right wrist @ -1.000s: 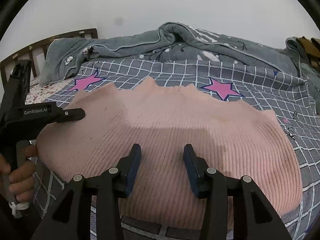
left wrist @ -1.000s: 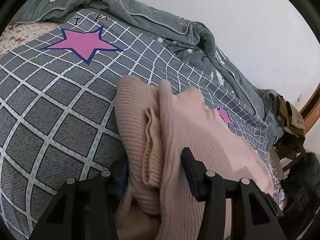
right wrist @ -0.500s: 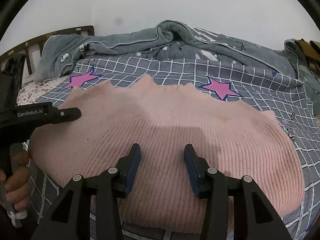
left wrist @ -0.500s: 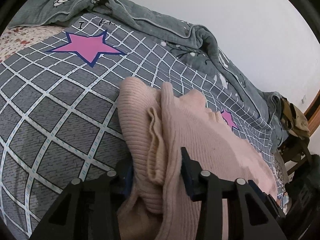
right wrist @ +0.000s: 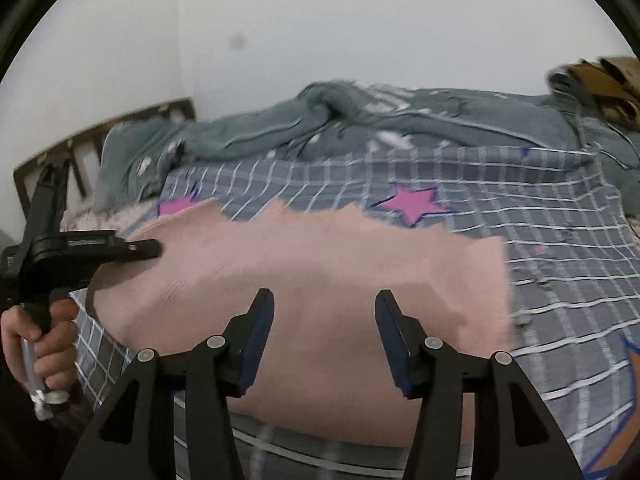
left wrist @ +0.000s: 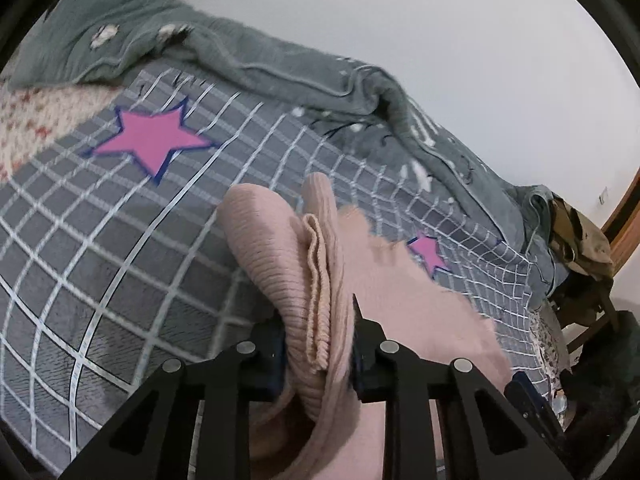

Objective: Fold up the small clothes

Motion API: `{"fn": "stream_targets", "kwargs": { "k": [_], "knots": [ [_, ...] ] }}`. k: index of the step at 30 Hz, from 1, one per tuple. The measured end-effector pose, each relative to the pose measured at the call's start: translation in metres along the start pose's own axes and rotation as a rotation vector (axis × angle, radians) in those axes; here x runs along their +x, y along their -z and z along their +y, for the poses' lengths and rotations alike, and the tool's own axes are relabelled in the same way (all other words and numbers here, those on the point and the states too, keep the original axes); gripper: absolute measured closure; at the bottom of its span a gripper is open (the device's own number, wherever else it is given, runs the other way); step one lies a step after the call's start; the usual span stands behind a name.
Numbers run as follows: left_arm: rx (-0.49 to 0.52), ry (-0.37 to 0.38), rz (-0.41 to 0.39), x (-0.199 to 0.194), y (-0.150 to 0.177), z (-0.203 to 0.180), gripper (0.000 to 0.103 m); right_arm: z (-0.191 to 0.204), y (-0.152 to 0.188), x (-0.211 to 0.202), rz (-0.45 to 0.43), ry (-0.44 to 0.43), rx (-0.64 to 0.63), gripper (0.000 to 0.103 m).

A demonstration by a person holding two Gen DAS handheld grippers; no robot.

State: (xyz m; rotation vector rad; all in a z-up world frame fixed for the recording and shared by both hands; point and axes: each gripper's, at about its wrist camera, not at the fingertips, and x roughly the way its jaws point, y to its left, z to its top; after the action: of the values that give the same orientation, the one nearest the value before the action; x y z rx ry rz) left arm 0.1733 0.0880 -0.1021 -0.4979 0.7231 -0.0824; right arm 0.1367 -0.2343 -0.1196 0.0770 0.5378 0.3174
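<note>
Knitwear fills the middle of both views: a pink ribbed sweater (right wrist: 304, 280) lies spread across the grey checked bedsheet (left wrist: 100, 248), its far edge reaching toward a pink star (right wrist: 412, 202) printed on the sheet, with a rumpled grey blanket (right wrist: 360, 120) heaped along the far side by the wall. The garment's left end is bunched into several layers, apparently so that one side can be carried over the body of the sweater as a fold. The left gripper (left wrist: 318, 344) has just been closing, and its jaws now pinch that thick gathered edge, the ribbed folds squeezed between the pads; in the right wrist view it comes in from the left, a hand (right wrist: 38, 340) wrapped round its handle, its tip on the sweater's left end. The right gripper (right wrist: 324, 320) has just been opening; its jaws stand apart above the near middle of the sweater with nothing between the pads, perhaps waiting to steady the cloth or take the near hem. Motion blur smears the sweater's far edge, so its exact outline there is unclear.
</note>
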Motion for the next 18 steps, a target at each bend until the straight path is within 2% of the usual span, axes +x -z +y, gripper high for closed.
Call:
{"fn": "stream_targets", "kwargs": {
  "k": [3,7,10,14,18],
  "knots": [
    [0.024,-0.025,0.012,-0.006,-0.007,-0.039,0.08,-0.036,-0.008,-0.013,-0.023,0.036,0.054,0.051],
    [0.068,-0.042,0.034,-0.009,-0.008,-0.102,0.08,-0.089,-0.012,-0.03,-0.022,0.042,0.15,0.051],
    [0.087,-0.015,0.056,-0.005,0.001,-0.144,0.08,-0.12,-0.011,-0.042,-0.036,0.06,0.199,0.051],
    [0.122,0.039,0.132,0.024,0.033,-0.205,0.08,-0.164,-0.003,-0.055,-0.051,0.111,0.294,0.051],
    [0.218,0.018,0.225,0.072,0.081,-0.244,0.079,-0.201,0.008,-0.061,-0.025,0.057,0.452,0.051]
  ]
}}
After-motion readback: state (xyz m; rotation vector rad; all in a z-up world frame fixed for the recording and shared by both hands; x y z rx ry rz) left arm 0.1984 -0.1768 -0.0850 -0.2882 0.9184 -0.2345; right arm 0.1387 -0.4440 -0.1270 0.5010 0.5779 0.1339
